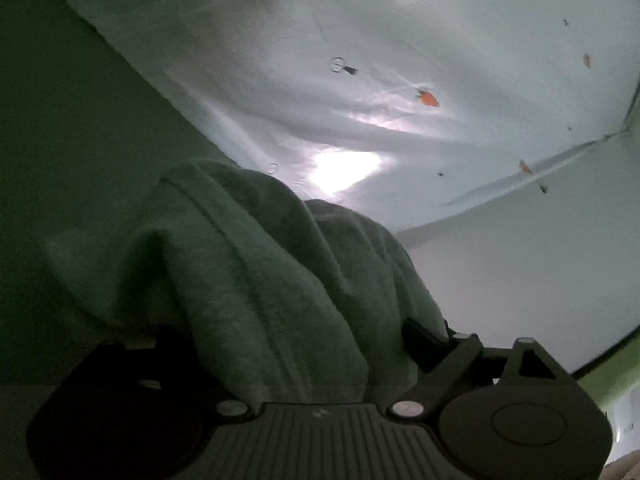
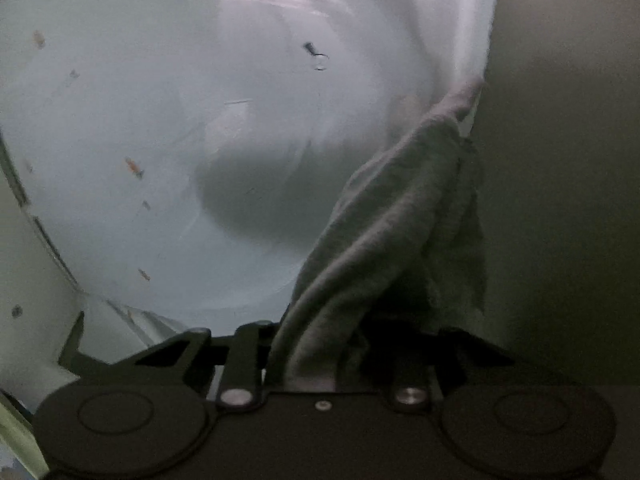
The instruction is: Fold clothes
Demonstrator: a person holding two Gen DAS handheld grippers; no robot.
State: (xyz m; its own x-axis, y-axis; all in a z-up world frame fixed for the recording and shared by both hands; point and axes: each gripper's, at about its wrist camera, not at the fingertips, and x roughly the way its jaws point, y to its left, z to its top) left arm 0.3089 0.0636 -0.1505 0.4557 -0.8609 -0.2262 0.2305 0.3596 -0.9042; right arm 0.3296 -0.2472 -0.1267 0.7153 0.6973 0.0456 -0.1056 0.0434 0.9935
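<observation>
A grey-green fleece garment (image 1: 256, 272) bunches up right in front of the left wrist camera and hides the fingers of my left gripper (image 1: 304, 344), which is shut on its edge. In the right wrist view the same garment (image 2: 384, 232) rises in a twisted fold from my right gripper (image 2: 320, 356), which is shut on it; the fingertips are buried in cloth. Both views are dim and close to the fabric.
A white sheet with small orange carrot prints (image 1: 400, 60) spreads beneath and beyond the garment, also in the right wrist view (image 2: 160, 120). A dark green surface (image 1: 60, 140) lies at the left; a dark area (image 2: 560, 160) fills the right.
</observation>
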